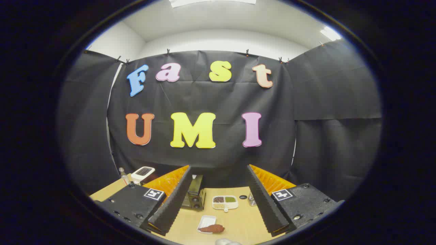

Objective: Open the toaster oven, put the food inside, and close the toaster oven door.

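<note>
My gripper (218, 197) is held high above a wooden table (245, 221), open wide with nothing between its fingers. Down between the fingers lies a reddish-brown piece of food (212, 228) on a small white tray (206, 223). Beyond it, close to the left finger (175, 200), stands the dark toaster oven (195, 194); its front is partly hidden by that finger, so I cannot tell how its door stands.
A white divided dish (225, 202) with dark and green fillings sits right of the oven. A small dark round thing (243, 197) and a clear jar (252, 199) lie near the right finger. A white appliance (142, 174) and a bottle (123, 175) stand at the far left.
</note>
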